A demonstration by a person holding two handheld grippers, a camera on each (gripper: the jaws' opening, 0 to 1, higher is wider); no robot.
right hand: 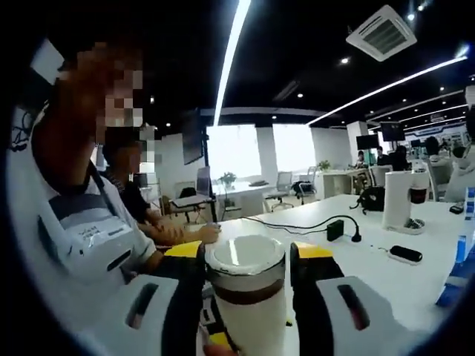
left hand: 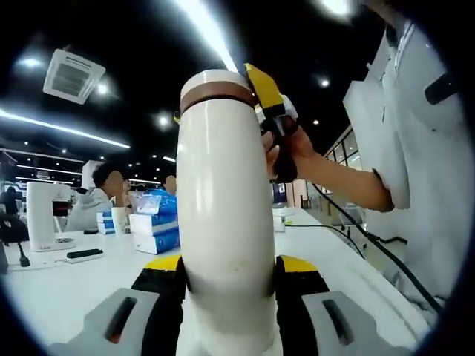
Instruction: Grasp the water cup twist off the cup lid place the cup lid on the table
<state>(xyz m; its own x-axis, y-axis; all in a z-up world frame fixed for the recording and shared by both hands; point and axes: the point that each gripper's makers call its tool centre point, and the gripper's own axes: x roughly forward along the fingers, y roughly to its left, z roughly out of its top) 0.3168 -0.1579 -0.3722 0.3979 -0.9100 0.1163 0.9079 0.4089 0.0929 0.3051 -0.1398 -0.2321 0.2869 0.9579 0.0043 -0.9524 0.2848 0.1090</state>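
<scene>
A tall white water cup [left hand: 226,222] with a brown band under its lid [left hand: 215,78] stands upright over the white table [left hand: 67,289]. My left gripper [left hand: 230,263] is shut on the cup's lower body, its yellow-and-black jaws pressed against both sides. In the left gripper view my right gripper [left hand: 266,96] comes in from the right at the lid, held by a hand. In the right gripper view the lid [right hand: 246,256] sits between the jaws of my right gripper [right hand: 247,258], which is shut on it. The cup's white body [right hand: 252,322] drops away below.
Stacked blue-and-white boxes [left hand: 156,226], a white appliance [left hand: 41,215] and a black bar [left hand: 84,254] lie on the table at left. A black adapter with its cable [right hand: 335,228], another white appliance [right hand: 401,200] and a black device [right hand: 406,254] sit on the table [right hand: 371,274]. A person [right hand: 82,222] stands close.
</scene>
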